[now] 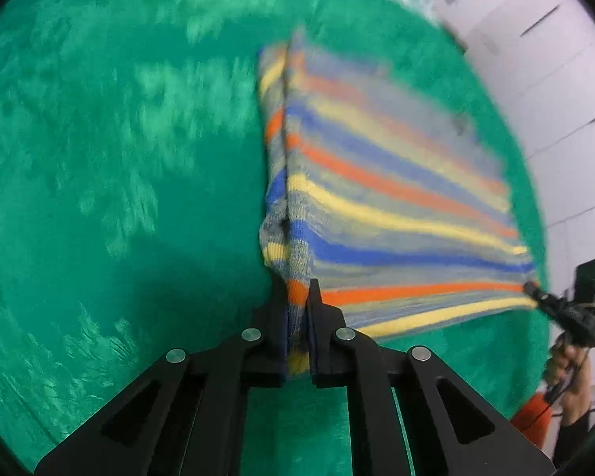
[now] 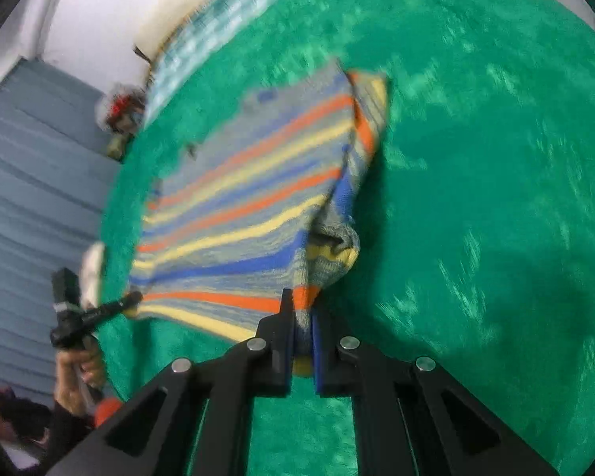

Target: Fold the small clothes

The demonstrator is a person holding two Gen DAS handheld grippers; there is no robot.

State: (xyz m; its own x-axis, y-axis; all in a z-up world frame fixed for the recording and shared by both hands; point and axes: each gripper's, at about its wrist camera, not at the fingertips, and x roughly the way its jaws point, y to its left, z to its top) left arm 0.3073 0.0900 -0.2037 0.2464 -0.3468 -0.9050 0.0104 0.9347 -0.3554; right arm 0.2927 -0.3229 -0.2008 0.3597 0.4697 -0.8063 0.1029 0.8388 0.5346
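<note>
A small striped knit garment point(image 1: 380, 182) in orange, yellow, blue and grey hangs stretched above a green fuzzy cloth point(image 1: 119, 158). My left gripper point(image 1: 297, 293) is shut on one corner of its near edge. My right gripper point(image 2: 301, 305) is shut on the other corner of the same edge; the garment point(image 2: 238, 206) spreads away from it. Each gripper shows in the other's view, the right one point(image 1: 533, 289) at far right, the left one point(image 2: 133, 299) at lower left. A sleeve or side folds under along the seam. The image is motion-blurred.
The green cloth point(image 2: 476, 198) covers the surface under the garment. A checked blue-white fabric point(image 2: 202, 31) lies at its far edge. A white wall point(image 1: 555, 79) and grey-blue steps or panels point(image 2: 31, 166) lie beyond. Small blurred objects point(image 2: 121, 115) sit by the cloth's edge.
</note>
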